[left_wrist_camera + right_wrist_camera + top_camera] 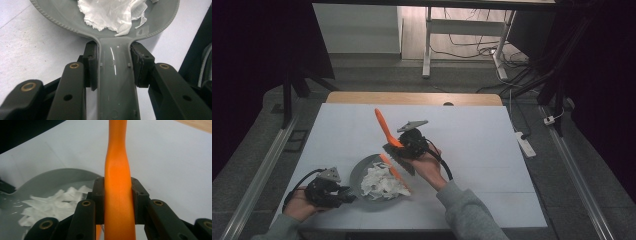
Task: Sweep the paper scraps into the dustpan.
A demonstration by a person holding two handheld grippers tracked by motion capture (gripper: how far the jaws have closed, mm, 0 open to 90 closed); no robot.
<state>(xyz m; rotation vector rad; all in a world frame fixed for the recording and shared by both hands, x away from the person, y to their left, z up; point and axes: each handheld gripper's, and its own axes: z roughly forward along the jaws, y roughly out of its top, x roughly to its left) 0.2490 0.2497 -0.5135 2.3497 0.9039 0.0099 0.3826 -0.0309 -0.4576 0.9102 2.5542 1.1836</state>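
White desk (492, 150) carries a grey pan (357, 175) near its near-left edge, with torn white paper (384, 182) heaped inside. The pan's handle (116, 82) is clamped between the fingers of the left gripper (343, 194). An orange spatula (387, 131) is pinched by the right gripper (399, 150), its blade apparently dipped at the pan's far-right rim. The pan should probably be held flat while the paper is stirred gently, so nothing is flicked out.

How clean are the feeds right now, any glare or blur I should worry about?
High view: dark corners, soft detail, the white table bright. Left gripper view: a glare streak runs down the grey pan handle, and the paper is nearly washed out. Right gripper view: the orange handle is sharp near the claw, blurred higher up.
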